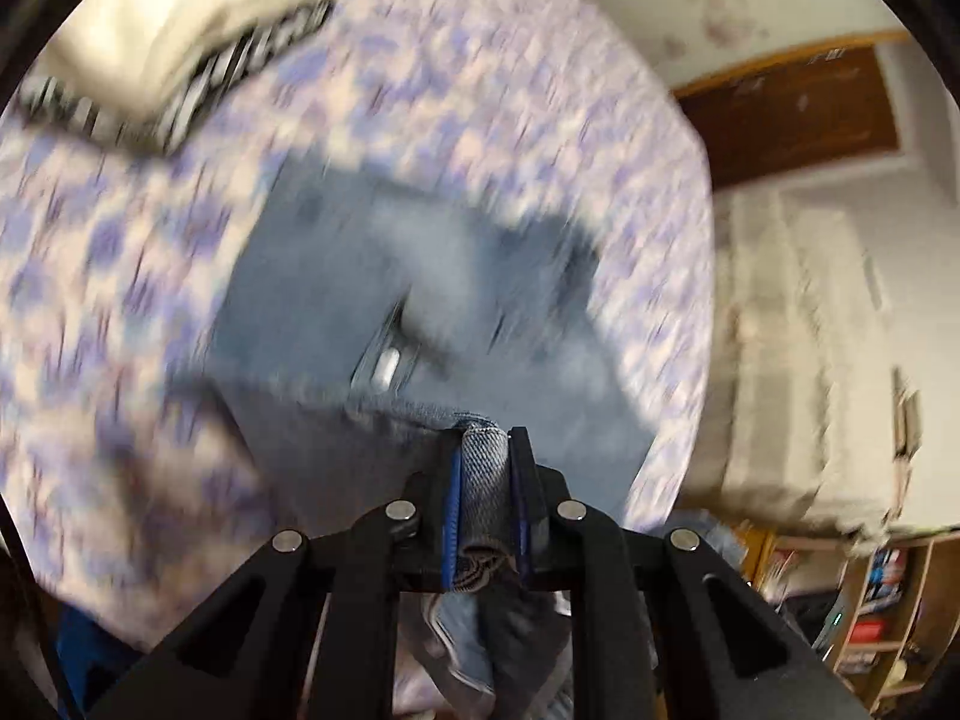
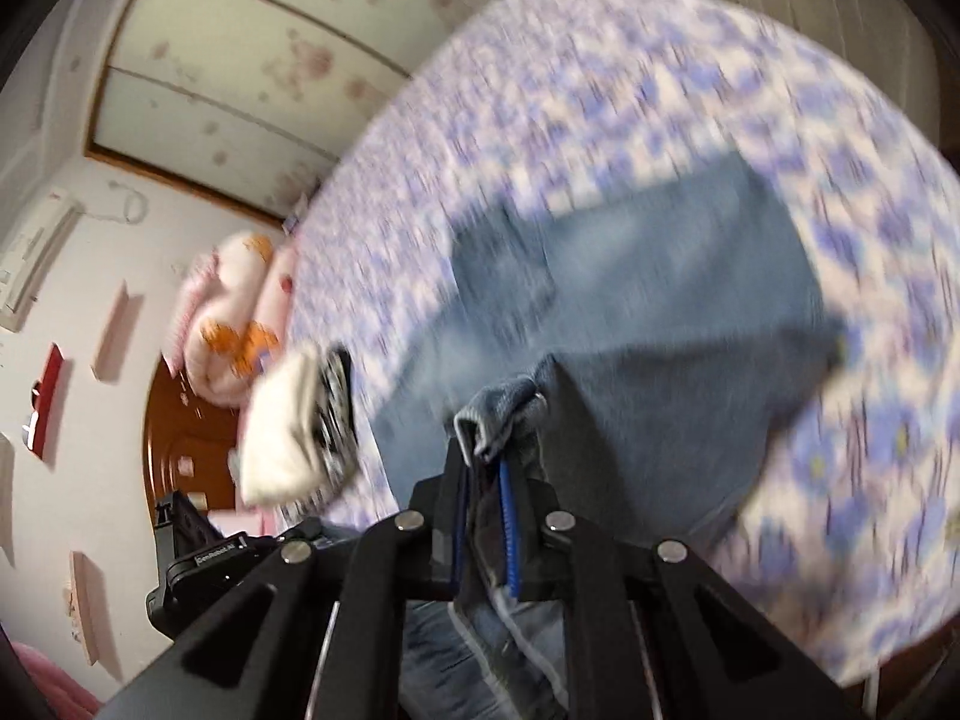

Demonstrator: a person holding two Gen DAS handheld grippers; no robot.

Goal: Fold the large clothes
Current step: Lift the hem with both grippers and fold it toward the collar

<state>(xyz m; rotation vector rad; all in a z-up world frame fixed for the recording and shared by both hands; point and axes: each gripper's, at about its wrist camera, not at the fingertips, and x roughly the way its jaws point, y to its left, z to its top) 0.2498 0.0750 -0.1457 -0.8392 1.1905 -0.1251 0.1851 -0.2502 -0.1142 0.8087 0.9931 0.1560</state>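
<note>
Blue jeans (image 1: pixel 384 288) lie on a bed with a purple-and-white floral sheet (image 1: pixel 120 252). My left gripper (image 1: pixel 485 450) is shut on a bunched denim edge of the jeans, lifted above the bed. My right gripper (image 2: pixel 489 456) is shut on another denim edge of the same jeans (image 2: pixel 660 312), also raised. Denim hangs below both grippers. Both views are motion-blurred.
A folded cream garment with a black-and-white band (image 1: pixel 180 60) lies on the bed; it also shows in the right wrist view (image 2: pixel 294 426). Plush toys (image 2: pixel 234 312) sit at the bed's far side. Curtains (image 1: pixel 804 324) and a bookshelf (image 1: pixel 870 594) stand beside the bed.
</note>
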